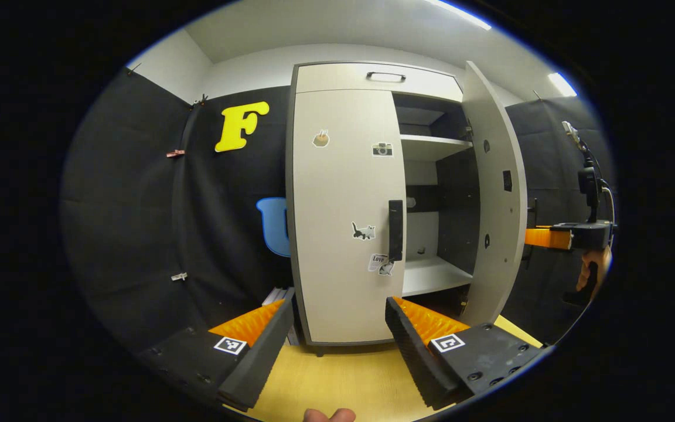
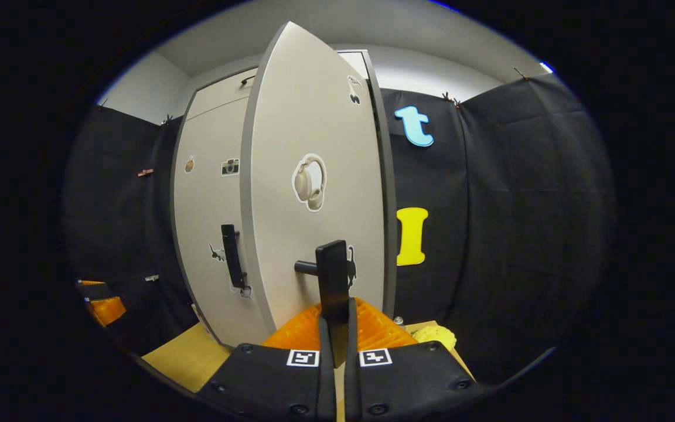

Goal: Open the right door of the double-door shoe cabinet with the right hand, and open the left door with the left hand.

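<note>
A pale double-door shoe cabinet (image 1: 343, 76) stands ahead on the wooden floor. Its left door (image 1: 343, 217) is closed, with a black vertical handle (image 1: 395, 230) at its right edge. My left gripper (image 1: 337, 334) hangs open in front of that door, a short way from it. The right door (image 1: 493, 199) is swung out, showing white shelves (image 1: 434, 275) inside. In the right gripper view, my right gripper (image 2: 337, 334) is shut on the right door's black handle (image 2: 333, 278), with the right door (image 2: 314, 193) angled open. The right gripper and a hand (image 1: 592, 269) also appear beyond the open door in the left gripper view.
Black cloth walls (image 1: 132, 205) close in both sides of the cabinet. A drawer front with a handle (image 1: 385, 76) tops the cabinet. A yellow object (image 2: 434, 335) lies on the floor by the cabinet's right base. Wooden floor (image 1: 343, 375) lies before the doors.
</note>
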A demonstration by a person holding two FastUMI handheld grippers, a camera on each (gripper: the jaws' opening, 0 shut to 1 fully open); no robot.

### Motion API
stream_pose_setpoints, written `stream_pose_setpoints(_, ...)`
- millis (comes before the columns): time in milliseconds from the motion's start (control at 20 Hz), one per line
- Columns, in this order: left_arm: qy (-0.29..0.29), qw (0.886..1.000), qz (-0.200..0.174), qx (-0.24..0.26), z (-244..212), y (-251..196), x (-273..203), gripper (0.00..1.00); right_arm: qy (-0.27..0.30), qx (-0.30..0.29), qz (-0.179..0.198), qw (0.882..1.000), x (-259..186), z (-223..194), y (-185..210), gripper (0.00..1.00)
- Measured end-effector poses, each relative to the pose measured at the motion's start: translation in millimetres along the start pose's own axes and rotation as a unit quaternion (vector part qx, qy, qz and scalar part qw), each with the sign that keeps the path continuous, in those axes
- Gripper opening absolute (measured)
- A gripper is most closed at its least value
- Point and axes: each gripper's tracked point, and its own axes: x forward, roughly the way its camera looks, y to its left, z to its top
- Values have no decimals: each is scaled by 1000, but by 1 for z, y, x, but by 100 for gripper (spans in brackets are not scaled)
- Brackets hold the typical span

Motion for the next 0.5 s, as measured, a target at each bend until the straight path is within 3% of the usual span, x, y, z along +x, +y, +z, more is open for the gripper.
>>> stream_pose_setpoints(250, -1, 1000, -17, -4, 2, -23, 12, 98, -9, -7, -33, 999, -3, 5, -25, 10)
stream_pose_setpoints(400, -2, 1000, -25, -4, 5, -33, 16, 98, -31, -5, -78, 996, -2, 13, -48, 8)
stream_pose_setpoints(500, -3, 1000, -29, -1, 8, -38, 17, 98, -22, 22, -51, 998, -5, 10, -39, 5)
